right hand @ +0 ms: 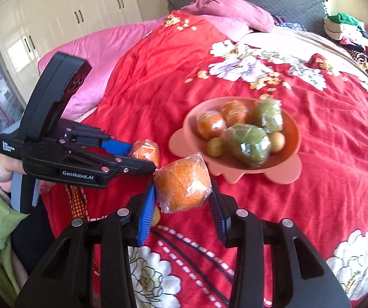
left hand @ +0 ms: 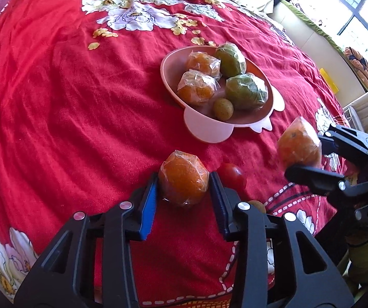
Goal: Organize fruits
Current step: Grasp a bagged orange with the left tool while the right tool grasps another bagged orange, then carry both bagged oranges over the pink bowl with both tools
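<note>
Both claws clamp fruit: left gripper (left hand: 183, 187) squeezes a wrapped orange (left hand: 183, 181) on the red bedspread (left hand: 55, 102), right gripper (right hand: 182, 192) grips another wrapped orange (right hand: 182, 186) aloft. Pink bowl (left hand: 169, 75) at twelve o'clock holds wrapped fruits; cherry tomato (left hand: 232, 175) sits at three o'clock of the left orange.

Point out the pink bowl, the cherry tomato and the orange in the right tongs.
pink bowl (left hand: 204, 131): left wrist view, on its bare front rim tab.
cherry tomato (left hand: 234, 177): left wrist view, on its red skin.
orange in the right tongs (right hand: 182, 183): right wrist view, middle of its wrapped peel.
</note>
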{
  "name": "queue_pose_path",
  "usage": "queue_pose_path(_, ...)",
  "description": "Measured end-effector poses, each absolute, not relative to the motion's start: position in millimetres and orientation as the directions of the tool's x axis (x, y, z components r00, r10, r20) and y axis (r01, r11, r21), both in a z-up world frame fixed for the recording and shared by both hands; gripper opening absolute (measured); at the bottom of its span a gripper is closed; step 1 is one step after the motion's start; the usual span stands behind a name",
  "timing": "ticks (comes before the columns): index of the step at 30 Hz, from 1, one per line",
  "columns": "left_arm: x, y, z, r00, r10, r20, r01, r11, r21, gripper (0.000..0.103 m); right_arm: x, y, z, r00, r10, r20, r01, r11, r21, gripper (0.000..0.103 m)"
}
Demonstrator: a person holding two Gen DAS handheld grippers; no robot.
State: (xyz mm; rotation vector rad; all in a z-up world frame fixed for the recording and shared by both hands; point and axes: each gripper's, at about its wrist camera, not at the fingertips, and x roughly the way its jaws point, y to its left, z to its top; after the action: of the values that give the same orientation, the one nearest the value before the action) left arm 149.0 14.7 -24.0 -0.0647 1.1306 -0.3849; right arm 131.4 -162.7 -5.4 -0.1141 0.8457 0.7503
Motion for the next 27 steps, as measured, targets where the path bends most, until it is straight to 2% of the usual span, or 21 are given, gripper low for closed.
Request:
queue_pose_path(10,153.6,13.6,-25.0,0.389,-0.331,-0.860,0.249,0.936,-0.248,0.030,136.7,-169.4,-3.9,0.442,0.545,-0.712,-0.621,0.759,0.196,0.038)
queue_pose_path(27,166.0,2.6,24.7,0.471,-0.353,-0.808,0.282,0.929,-0.241,0.030,160.5,-201.7,26.1,0.530,0.524,-0.667,-0.569,0.802,0.179,0.038)
